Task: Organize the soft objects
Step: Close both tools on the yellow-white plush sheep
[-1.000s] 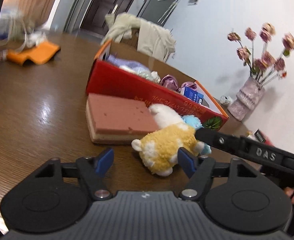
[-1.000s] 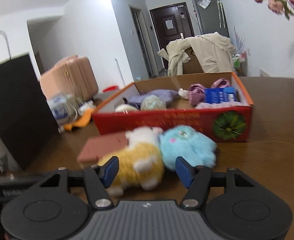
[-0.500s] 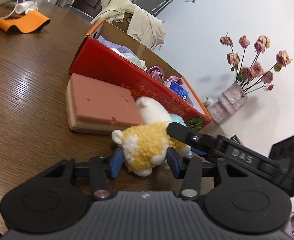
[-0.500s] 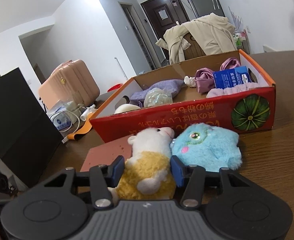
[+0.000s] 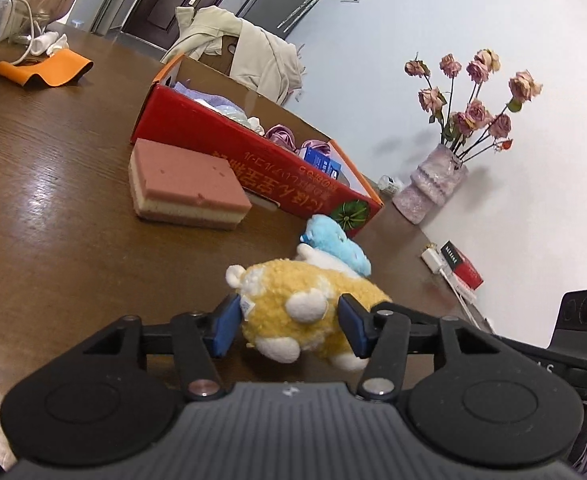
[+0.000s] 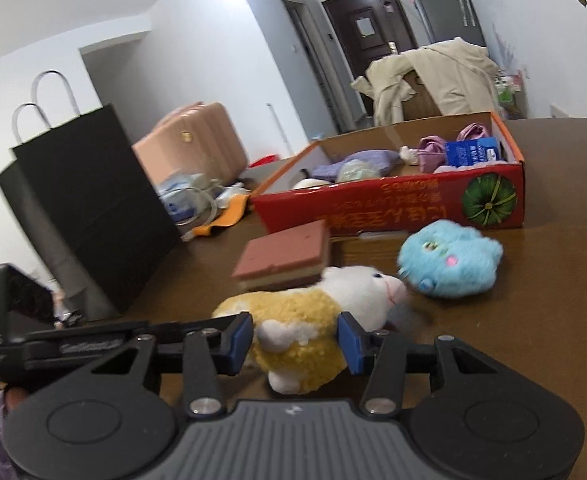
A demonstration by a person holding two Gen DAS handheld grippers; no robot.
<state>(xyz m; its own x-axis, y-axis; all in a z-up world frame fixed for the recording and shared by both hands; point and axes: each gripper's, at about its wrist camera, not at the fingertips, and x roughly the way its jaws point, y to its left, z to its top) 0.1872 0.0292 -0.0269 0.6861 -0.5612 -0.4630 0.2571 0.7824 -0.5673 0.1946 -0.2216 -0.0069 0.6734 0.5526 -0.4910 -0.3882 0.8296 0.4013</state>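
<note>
Both claws (image 5: pixel 289 330) (image 6: pixel 295 344) clamp the yellow plush (image 5: pixel 305 312)

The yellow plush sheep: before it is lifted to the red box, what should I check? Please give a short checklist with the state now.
1. Left gripper fingers on both sides of the yellow plush sheep: ok.
2. Right gripper fingers on both sides too: ok.
3. Firm squeeze: cannot tell.
4. Blue plush toy apart from the sheep: not ok, it touches the nose.
5. Red box open on top: ok.
6. Free space inside: ok, bare cardboard shows.
</note>
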